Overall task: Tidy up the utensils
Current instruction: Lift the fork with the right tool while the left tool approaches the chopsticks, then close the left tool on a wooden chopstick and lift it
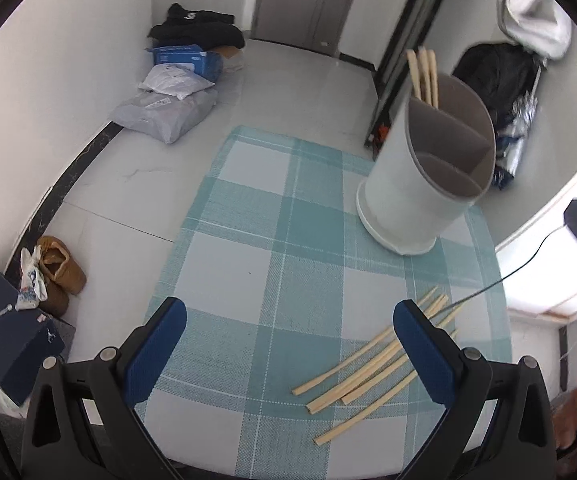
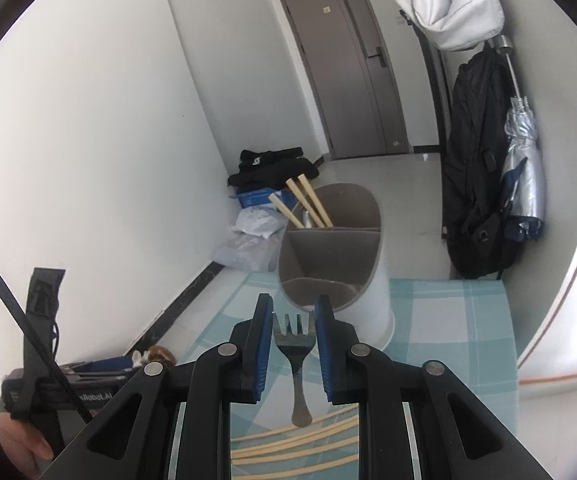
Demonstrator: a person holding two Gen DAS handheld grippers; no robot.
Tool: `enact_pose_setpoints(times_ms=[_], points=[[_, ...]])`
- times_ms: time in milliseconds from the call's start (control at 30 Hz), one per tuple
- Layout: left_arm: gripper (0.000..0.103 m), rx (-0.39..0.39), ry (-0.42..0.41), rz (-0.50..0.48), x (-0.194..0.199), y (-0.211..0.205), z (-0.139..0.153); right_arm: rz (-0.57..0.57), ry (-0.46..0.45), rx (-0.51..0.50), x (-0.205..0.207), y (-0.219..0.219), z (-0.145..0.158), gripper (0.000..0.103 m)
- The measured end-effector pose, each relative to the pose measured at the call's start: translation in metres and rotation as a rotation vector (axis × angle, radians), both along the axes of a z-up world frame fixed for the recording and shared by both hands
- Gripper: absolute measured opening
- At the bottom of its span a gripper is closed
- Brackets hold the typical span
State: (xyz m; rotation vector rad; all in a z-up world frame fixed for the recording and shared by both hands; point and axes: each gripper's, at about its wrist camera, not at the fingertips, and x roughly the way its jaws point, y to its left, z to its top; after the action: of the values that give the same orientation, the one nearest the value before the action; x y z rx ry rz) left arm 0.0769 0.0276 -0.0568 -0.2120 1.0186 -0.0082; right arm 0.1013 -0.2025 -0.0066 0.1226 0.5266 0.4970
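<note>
Two hand-held grippers work over a small surface (image 1: pixel 248 264) covered by a teal and white checked cloth, set in a narrow hallway with pale floor tiles and white walls. A grey door (image 2: pixel 352 68) closes the far end. Along the left wall lie black clothes (image 1: pixel 196 28), a blue box (image 1: pixel 186 58) and plastic parcels (image 1: pixel 168 112); nearer, brown shoes (image 1: pixel 58 270) sit beside a dark shoebox (image 1: pixel 6 328). On the right wall hang a black backpack (image 2: pixel 478 168), a silver umbrella (image 2: pixel 524 176) and a white jacket (image 2: pixel 448 0).

A white utensil holder (image 1: pixel 412 184) with grey divided compartments stands at the far right of the cloth; three chopsticks (image 1: pixel 422 74) stick up from its far compartment.

The right hand-held gripper (image 2: pixel 294 320) grasps a dark fork (image 2: pixel 294 344) between its blue pads, tines pointing forward toward the holder, handle hanging back beneath it. The holder's near compartment sits just beyond the tines.

The left hand-held gripper (image 1: pixel 290 320) is spread wide with nothing between its fingers. A loose bundle of chopsticks (image 1: pixel 372 372) lies on the cloth under and just beside its right finger (image 1: pixel 424 352).
</note>
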Motion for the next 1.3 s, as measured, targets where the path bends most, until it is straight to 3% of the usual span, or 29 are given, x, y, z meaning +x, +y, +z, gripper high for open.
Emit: enact_pose_setpoints(times_ms=[133,200,300,500,600,733,967,1033,1067,1133,1200,1300], points=[[0.102,0.13,0.051,-0.168,0.012,-0.035,-0.012,-0.053,-0.008,0.035,-0.011,-0.034,0.01,0.02],[0.102,0.14,0.081,-0.244,0.017,-0.049,-0.018,-0.082,-0.004,0.06,-0.016,-0.052,0.013,0.02],[0.102,0.177,0.121,-0.318,0.025,-0.067,-0.029,-0.123,0.015,0.095,-0.025,-0.078,0.012,0.02],[0.1,0.339,0.136,-0.442,0.046,-0.101,-0.042,-0.164,0.072,0.163,-0.028,-0.111,0.002,0.02],[0.085,0.342,0.185,-0.484,0.057,-0.103,-0.049,-0.175,0.101,0.194,-0.028,-0.123,-0.004,0.02],[0.085,0.299,0.255,-0.523,0.062,-0.099,-0.056,-0.189,0.115,0.234,-0.027,-0.137,-0.009,0.02],[0.083,0.303,0.258,-0.585,0.065,-0.11,-0.057,-0.194,0.137,0.258,-0.021,-0.144,-0.017,0.02],[0.07,0.263,0.254,-0.609,0.066,-0.113,-0.055,-0.193,0.146,0.262,-0.019,-0.144,-0.019,0.02],[0.068,0.255,0.253,-0.616,0.067,-0.114,-0.054,-0.191,0.148,0.265,-0.019,-0.144,-0.02,0.02],[0.051,0.23,0.253,-0.634,0.069,-0.119,-0.053,-0.189,0.148,0.265,-0.019,-0.144,-0.02,0.02],[0.045,0.214,0.247,-0.658,0.071,-0.126,-0.051,-0.19,0.145,0.267,-0.02,-0.145,-0.02,0.02],[0.023,0.194,0.245,-0.687,0.07,-0.136,-0.048,-0.192,0.146,0.275,-0.019,-0.146,-0.02,0.02]])
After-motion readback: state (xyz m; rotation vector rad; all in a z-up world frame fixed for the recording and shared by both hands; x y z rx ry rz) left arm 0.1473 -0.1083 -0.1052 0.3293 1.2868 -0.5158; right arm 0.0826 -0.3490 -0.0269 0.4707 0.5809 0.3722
